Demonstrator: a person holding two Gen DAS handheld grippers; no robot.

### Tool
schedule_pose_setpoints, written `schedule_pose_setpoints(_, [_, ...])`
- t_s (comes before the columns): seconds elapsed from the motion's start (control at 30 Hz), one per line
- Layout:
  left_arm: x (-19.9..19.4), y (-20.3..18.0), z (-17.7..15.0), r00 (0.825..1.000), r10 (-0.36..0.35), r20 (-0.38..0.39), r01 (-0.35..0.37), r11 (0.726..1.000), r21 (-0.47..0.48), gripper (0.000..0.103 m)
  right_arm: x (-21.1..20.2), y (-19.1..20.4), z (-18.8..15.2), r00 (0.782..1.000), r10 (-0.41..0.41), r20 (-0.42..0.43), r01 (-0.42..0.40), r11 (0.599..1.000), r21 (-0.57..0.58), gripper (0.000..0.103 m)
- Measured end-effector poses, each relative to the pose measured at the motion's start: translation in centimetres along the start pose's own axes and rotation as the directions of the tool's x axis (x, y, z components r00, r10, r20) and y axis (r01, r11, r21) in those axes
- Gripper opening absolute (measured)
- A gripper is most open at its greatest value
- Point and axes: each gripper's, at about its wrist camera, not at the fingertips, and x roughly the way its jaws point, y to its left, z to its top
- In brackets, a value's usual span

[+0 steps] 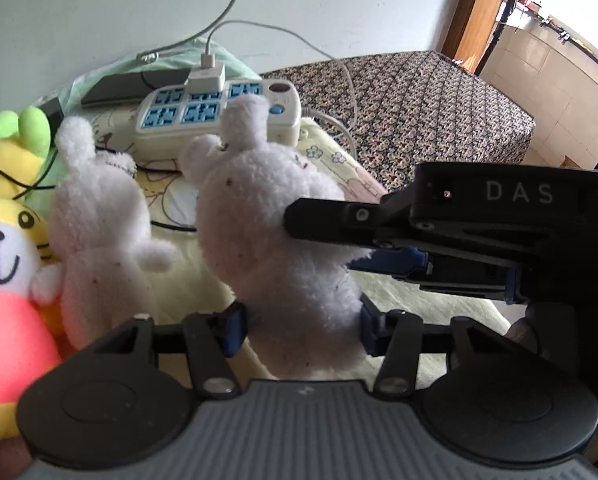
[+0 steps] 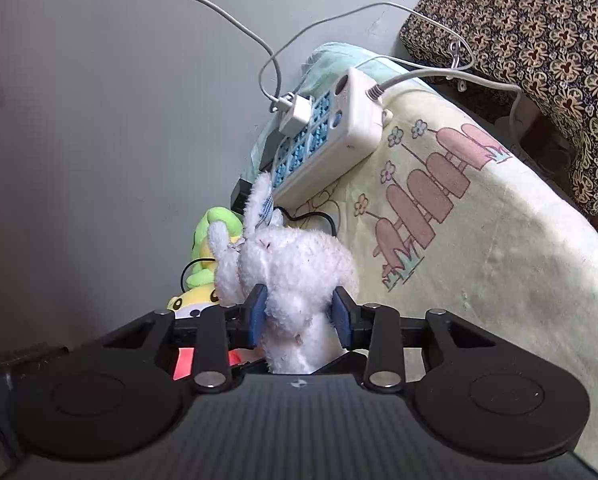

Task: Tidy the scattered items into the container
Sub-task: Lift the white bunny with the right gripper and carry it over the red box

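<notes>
While both grippers clamp the same white rabbit (image 1: 275, 216), left gripper (image 1: 299, 328) closed on its lower body and right gripper (image 2: 299, 316) pinching higher up, one should let go before any lift; otherwise the plush gets stretched between them. The rabbit stands on the yellow blanket (image 2: 479, 240), near centre. A second rabbit (image 1: 95, 216) and a tiger plush (image 1: 7, 264) crowd its left; a power strip (image 1: 219, 116) with cables lies behind. No container in view.

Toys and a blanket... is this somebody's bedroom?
Probably a bedroom at home. There is a bed with a patterned cover, a soft cartoon blanket with plush toys like the white bunny on it, and a power strip by the wall.
</notes>
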Motion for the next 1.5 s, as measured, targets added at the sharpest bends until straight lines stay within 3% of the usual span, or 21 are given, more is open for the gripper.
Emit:
schedule_pose_setpoints(0.1, [-3.2, 0.4, -0.4, 0.997, -0.013, 0.076, 0.013, 1.000, -0.003, 0.053, -1.6, 2.1, -0.4, 0.999, 0.039, 0.005, -0.039, 0.999, -0.004, 0.037])
schedule_pose_setpoints(0.2, [-6.7, 0.8, -0.9, 0.987, 0.012, 0.157, -0.011, 1.000, -0.006, 0.053, -2.3, 5.5, -0.9, 0.997, 0.082, -0.004, -0.082, 0.993, -0.083, 0.037])
schedule_pose_setpoints(0.4, [-13.5, 3.6, -2.8, 0.945, 0.163, 0.283, -0.135, 0.984, -0.115, 0.053, -0.4, 11.8, -3.2, 0.974, 0.209, -0.088, -0.224, 0.946, -0.233, 0.037])
schedule_pose_setpoints(0.6, [-18.8, 6.7, -5.7, 0.885, 0.349, 0.309, -0.290, 0.931, -0.219, 0.053, 3.6, 16.7, -6.8, 0.919, 0.315, -0.238, -0.372, 0.893, -0.253, 0.037])
schedule_pose_setpoints(0.7, [-21.1, 8.3, -7.0, 0.855, 0.408, 0.322, -0.337, 0.907, -0.254, 0.053, 4.9, 19.5, -8.6, 0.894, 0.345, -0.287, -0.421, 0.865, -0.271, 0.037])
schedule_pose_setpoints(0.87, [-23.4, 12.0, -8.8, 0.830, 0.463, 0.311, -0.380, 0.877, -0.294, 0.053, 7.6, 23.1, -11.4, 0.879, 0.342, -0.332, -0.440, 0.851, -0.288, 0.036])
schedule_pose_setpoints(1.13, [-24.1, 18.8, -13.8, 0.834, 0.507, 0.216, -0.428, 0.843, -0.327, 0.053, 12.9, 25.2, -16.9, 0.879, 0.256, -0.402, -0.382, 0.882, -0.275, 0.036])
schedule_pose_setpoints(1.33, [-23.0, 23.4, -16.9, 0.868, 0.476, 0.143, -0.408, 0.846, -0.344, 0.054, 16.8, 25.0, -20.5, 0.895, 0.169, -0.412, -0.293, 0.921, -0.258, 0.035])
schedule_pose_setpoints(1.5, [-21.9, 25.7, -18.5, 0.888, 0.451, 0.086, -0.402, 0.854, -0.331, 0.055, 18.5, 25.4, -22.6, 0.912, 0.095, -0.400, -0.229, 0.925, -0.303, 0.034])
